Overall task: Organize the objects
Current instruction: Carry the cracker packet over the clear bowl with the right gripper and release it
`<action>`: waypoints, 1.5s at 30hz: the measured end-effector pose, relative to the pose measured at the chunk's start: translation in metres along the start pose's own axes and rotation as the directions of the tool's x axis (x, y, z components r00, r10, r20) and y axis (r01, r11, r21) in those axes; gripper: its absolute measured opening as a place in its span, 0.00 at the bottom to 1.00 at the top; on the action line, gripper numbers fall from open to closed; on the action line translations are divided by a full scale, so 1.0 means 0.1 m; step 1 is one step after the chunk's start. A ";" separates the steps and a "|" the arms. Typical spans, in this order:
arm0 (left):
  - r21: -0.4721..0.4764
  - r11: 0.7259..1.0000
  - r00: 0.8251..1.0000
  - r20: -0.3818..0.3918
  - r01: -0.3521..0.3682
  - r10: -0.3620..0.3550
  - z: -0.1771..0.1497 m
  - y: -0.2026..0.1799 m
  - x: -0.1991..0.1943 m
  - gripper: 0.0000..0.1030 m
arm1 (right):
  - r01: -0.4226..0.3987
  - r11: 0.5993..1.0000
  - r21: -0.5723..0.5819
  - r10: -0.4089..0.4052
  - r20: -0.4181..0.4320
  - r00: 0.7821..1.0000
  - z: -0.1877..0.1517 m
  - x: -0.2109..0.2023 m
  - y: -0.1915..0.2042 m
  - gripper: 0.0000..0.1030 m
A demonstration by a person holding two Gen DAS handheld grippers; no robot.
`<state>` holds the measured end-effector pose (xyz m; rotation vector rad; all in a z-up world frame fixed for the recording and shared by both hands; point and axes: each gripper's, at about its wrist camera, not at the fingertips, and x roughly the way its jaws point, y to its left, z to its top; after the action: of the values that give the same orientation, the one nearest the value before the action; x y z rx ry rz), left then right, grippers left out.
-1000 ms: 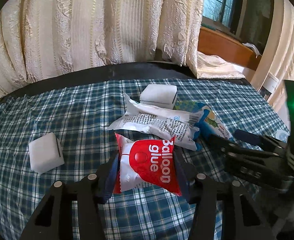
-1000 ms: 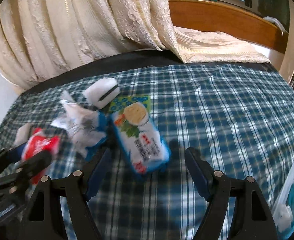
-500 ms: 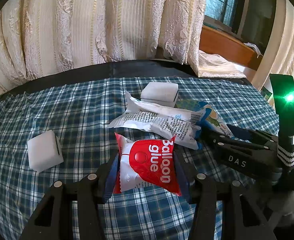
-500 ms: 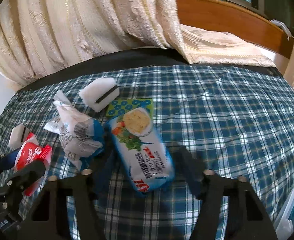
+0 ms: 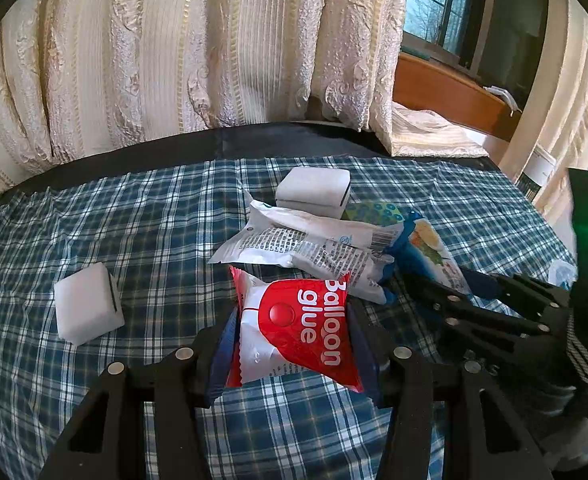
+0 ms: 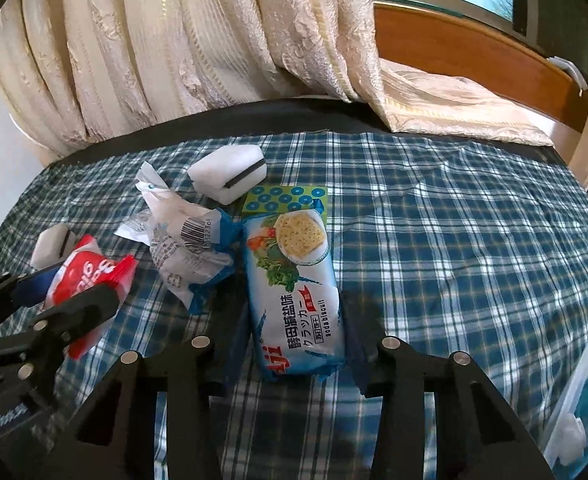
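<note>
A red and white "Balloon glue" packet (image 5: 294,320) sits between the pads of my left gripper (image 5: 294,340), which is shut on it just above the checked cloth. The same packet (image 6: 89,276) shows at the left of the right wrist view. My right gripper (image 6: 298,332) is closing on a blue and white soda biscuit packet (image 6: 294,280), and both pads press its long sides. From the left wrist view, the right gripper (image 5: 454,292) comes in from the right onto the biscuit packet (image 5: 430,244). A crumpled white wrapper (image 5: 306,244) lies between the two packets.
Two white sponge blocks lie on the blue checked cloth (image 6: 454,240), one (image 5: 314,192) at the back, one (image 5: 87,308) at the left. A green card with blue rings (image 6: 285,198) lies under the biscuit packet's far end. A clear plastic bin (image 6: 582,400) stands at the lower right. Curtains hang behind.
The right gripper's jaws have come together from wide apart onto the sides of the biscuit packet. The left gripper has kept still with the red packet in it.
</note>
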<state>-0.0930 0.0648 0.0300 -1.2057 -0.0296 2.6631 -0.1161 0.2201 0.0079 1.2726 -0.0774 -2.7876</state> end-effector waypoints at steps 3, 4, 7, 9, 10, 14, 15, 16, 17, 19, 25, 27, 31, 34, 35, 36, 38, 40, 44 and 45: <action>0.003 1.000 1.000 0.002 0.002 -0.002 0.00 -0.01 -0.01 0.54 | -0.012 1.000 0.020 0.012 0.011 1.000 -0.02 -0.10 -0.04 0.43; 0.005 1.000 1.000 0.003 0.003 -0.003 0.00 -0.02 -0.02 0.54 | -0.016 1.000 0.027 0.015 0.015 1.000 -0.03 -0.13 -0.05 0.43; 0.011 1.000 1.000 0.008 0.008 -0.008 0.00 -0.04 -0.04 0.54 | -0.021 0.999 0.041 0.020 0.025 0.999 -0.06 -0.23 -0.07 0.43; 0.015 1.000 1.000 0.010 0.011 -0.011 0.00 -0.05 -0.05 0.54 | -0.019 0.999 0.048 0.018 0.034 0.999 -0.09 -0.31 -0.07 0.43; 0.018 1.000 1.000 0.011 0.012 -0.013 0.00 -0.06 -0.06 0.54 | -0.021 0.998 0.051 0.019 0.039 0.999 -0.11 -0.35 -0.08 0.43; 0.027 0.999 1.000 0.015 0.018 -0.018 -0.01 -0.10 -0.07 0.54 | -0.030 0.997 0.067 0.025 0.065 0.998 -0.16 -0.54 -0.12 0.43; 0.030 0.999 1.000 0.017 0.019 -0.020 -0.02 -0.11 -0.08 0.54 | -0.031 0.997 0.073 0.026 0.070 0.997 -0.18 -0.59 -0.13 0.43; 0.033 0.999 1.000 0.019 0.021 -0.022 -0.02 -0.13 -0.09 0.53 | -0.034 0.996 0.080 0.028 0.074 0.997 -0.19 -0.63 -0.15 0.43; 0.036 0.999 1.000 0.020 0.023 -0.023 -0.02 -0.14 -0.09 0.54 | -0.036 0.996 0.086 0.029 0.079 0.996 -0.20 -0.67 -0.16 0.43; 0.043 0.999 0.999 0.023 0.027 -0.028 -0.03 -0.16 -0.11 0.53 | -0.032 0.995 0.099 0.023 0.088 0.996 -0.22 -0.76 -0.21 0.43; 0.059 0.998 0.999 0.027 0.034 -0.036 -0.04 -0.23 -0.14 0.53 | -0.021 0.989 0.145 0.003 0.119 0.993 -0.31 -1.02 -0.39 0.43; 0.065 0.997 0.999 0.028 0.037 -0.039 -0.05 -0.25 -0.15 0.53 | -0.007 0.987 0.160 -0.014 0.129 0.992 -0.35 -1.11 -0.47 0.43; 0.079 0.996 0.999 0.030 0.043 -0.046 -0.07 -0.30 -0.16 0.53 | 0.024 0.980 0.196 -0.053 0.144 0.988 -0.42 -1.27 -0.65 0.42; 0.090 0.995 0.998 0.030 0.047 -0.049 -0.08 -0.34 -0.17 0.53 | 0.054 0.974 0.220 -0.089 0.154 0.984 -0.46 -1.38 -0.80 0.43; 0.093 0.995 0.998 0.030 0.048 -0.051 -0.09 -0.36 -0.18 0.53 | 0.067 0.971 0.231 -0.105 0.156 0.982 -0.49 -1.42 -0.86 0.43; 0.095 0.994 0.998 0.030 0.049 -0.053 -0.09 -0.37 -0.18 0.53 | 0.075 0.968 0.240 -0.115 0.157 0.981 -0.51 -1.44 -0.91 0.43; 0.102 0.993 0.998 0.029 0.052 -0.056 -0.10 -0.40 -0.18 0.53 | 0.093 0.959 0.268 -0.139 0.158 0.978 -0.56 -1.48 -1.02 0.43; 0.109 0.993 0.998 0.027 0.054 -0.058 -0.11 -0.42 -0.18 0.53 | 0.108 0.951 0.288 -0.158 0.155 0.975 -0.61 -1.52 -1.11 0.43; 0.122 0.991 0.998 0.027 0.060 -0.063 -0.13 -0.46 -0.19 0.53 | 0.151 0.932 0.329 -0.204 0.131 0.970 -0.74 -1.55 -1.31 0.43; 0.123 0.991 0.998 0.028 0.060 -0.064 -0.13 -0.47 -0.19 0.53 | 0.159 0.929 0.334 -0.212 0.128 0.969 -0.76 -1.57 -1.34 0.43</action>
<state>-0.0619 0.1058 0.0402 -1.1062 0.0886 2.5887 0.0374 0.3669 0.0660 1.1596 -0.4632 -3.1396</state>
